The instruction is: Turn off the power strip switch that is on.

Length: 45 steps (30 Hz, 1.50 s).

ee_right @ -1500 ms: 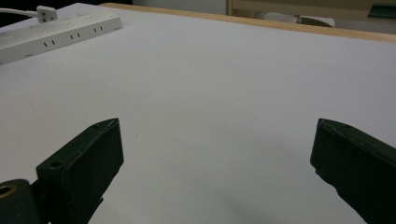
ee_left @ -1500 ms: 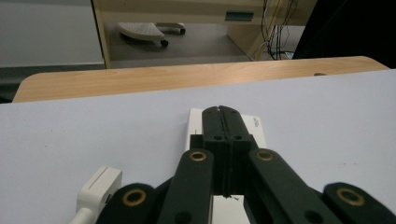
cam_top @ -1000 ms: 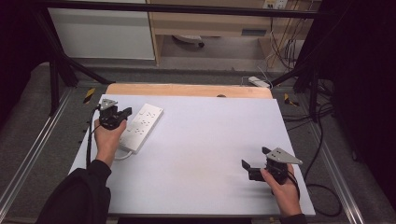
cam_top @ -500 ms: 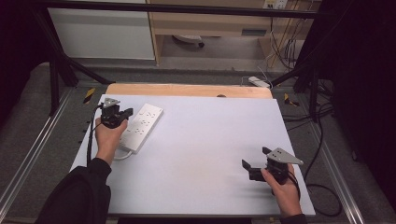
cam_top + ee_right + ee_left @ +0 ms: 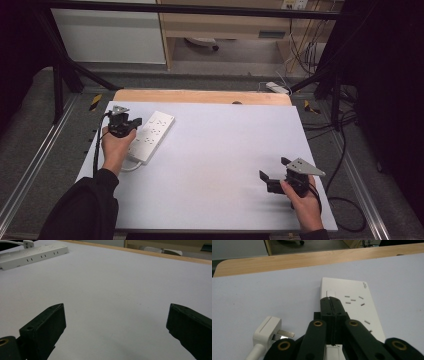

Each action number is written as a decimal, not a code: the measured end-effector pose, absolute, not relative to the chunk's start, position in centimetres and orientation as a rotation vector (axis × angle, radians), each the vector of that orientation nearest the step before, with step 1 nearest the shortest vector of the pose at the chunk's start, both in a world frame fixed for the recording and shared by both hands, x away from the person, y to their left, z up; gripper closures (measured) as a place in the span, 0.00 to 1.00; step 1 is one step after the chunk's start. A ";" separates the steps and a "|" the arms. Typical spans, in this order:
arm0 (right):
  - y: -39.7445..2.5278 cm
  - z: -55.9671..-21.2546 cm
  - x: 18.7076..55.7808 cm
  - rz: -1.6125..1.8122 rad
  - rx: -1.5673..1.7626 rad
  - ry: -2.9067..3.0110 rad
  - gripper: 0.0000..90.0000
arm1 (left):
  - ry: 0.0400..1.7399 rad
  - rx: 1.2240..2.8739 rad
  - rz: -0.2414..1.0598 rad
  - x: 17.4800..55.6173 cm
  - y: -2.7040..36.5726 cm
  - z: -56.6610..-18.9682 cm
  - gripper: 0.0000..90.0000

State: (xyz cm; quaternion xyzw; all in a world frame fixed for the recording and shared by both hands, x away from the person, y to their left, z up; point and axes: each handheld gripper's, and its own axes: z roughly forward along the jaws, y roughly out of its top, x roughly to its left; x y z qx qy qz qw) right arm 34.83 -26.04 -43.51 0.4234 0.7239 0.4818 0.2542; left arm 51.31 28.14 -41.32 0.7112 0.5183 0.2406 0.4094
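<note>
Your left tool (image 5: 331,300), jaws clenched together on nothing, hovers over the white power strip (image 5: 150,136) at the far left of the counter (image 5: 220,170), tips aimed near its switch (image 5: 331,293). Press off-centre and the strip could skid (its plug (image 5: 267,330) lies loose beside it). Your right tool (image 5: 274,176) rests released, near right. Whether the tips touch is hard to tell.

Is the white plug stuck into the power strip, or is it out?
Out. The plug lies on the table beside the power strip, its metal prongs bare.
</note>
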 end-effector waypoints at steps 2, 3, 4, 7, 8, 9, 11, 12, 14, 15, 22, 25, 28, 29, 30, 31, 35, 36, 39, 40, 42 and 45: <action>-26.1 -43.5 34.8 1.308 1.149 1.968 0.03 | 1.313 1.795 0.594 51.4 28.2 -41.5 1.00; -26.1 -43.5 34.8 1.309 1.149 1.968 0.03 | 1.314 1.795 0.588 51.4 28.2 -41.5 1.00; -26.1 -43.5 34.8 1.310 1.150 1.967 0.03 | 1.310 1.798 0.584 51.4 28.1 -41.5 1.00; -26.0 -43.5 34.8 1.310 1.149 1.970 0.03 | 1.303 1.809 0.581 51.7 27.9 -41.7 1.00; -26.0 -43.5 34.8 1.310 1.150 1.970 0.03 | 1.303 1.814 0.580 51.8 27.9 -41.7 1.00; -26.0 -43.5 34.8 1.310 1.153 1.970 0.03 | 1.310 1.816 0.575 51.9 27.8 -41.9 1.00; -26.0 -43.5 34.8 1.311 1.154 1.970 0.03 | 1.317 1.816 0.570 52.1 27.8 -42.2 1.00; -26.1 -43.5 34.8 1.310 1.153 1.969 0.03 | 1.319 1.818 0.567 52.1 27.7 -42.3 1.00; -26.1 -43.5 34.8 1.310 1.153 1.971 0.03 | 1.319 1.822 0.566 52.2 27.6 -42.4 1.00; -26.1 -43.5 34.8 1.310 1.152 1.970 0.03 | 1.319 1.822 0.564 52.3 27.6 -42.4 1.00; -26.1 -43.5 34.8 1.314 1.151 1.969 0.03 | 1.327 1.830 0.560 52.5 27.5 -42.8 1.00; -26.2 -43.5 34.8 1.314 1.154 1.969 0.03 | 1.325 1.837 0.562 52.6 27.4 -42.9 1.00; -26.2 -43.5 34.8 1.316 1.154 1.969 0.03 | 1.323 1.841 0.560 52.6 27.3 -42.9 1.00; -26.1 -43.5 34.8 1.316 1.154 1.970 0.03 | 1.319 1.848 0.561 52.7 27.2 -42.9 1.00; -26.1 -43.5 34.8 1.316 1.154 1.969 0.03 | 1.314 1.853 0.563 52.7 27.1 -42.9 1.00; -26.1 -43.5 34.8 1.316 1.154 1.968 0.03 | 1.313 1.860 0.564 52.8 27.0 -42.9 1.00; -26.2 -43.5 34.8 1.315 1.159 1.965 0.03 | 1.311 1.856 0.568 52.9 26.9 -42.8 1.00; -26.2 -43.5 34.8 1.317 1.161 1.964 0.03 | 1.308 1.857 0.568 52.9 26.8 -42.8 1.00; -26.2 -43.5 34.8 1.316 1.155 1.965 0.03 | 1.305 1.862 0.567 53.0 26.7 -42.9 1.00; -26.2 -43.5 34.8 1.317 1.155 1.965 0.03 | 1.305 1.866 0.566 53.0 26.6 -42.9 1.00; -26.2 -43.5 34.8 1.317 1.156 1.965 0.03 | 1.306 1.866 0.567 53.0 26.6 -43.0 1.00; -26.3 -43.5 34.8 1.318 1.157 1.963 0.03 | 1.307 1.865 0.567 53.1 26.6 -43.0 1.00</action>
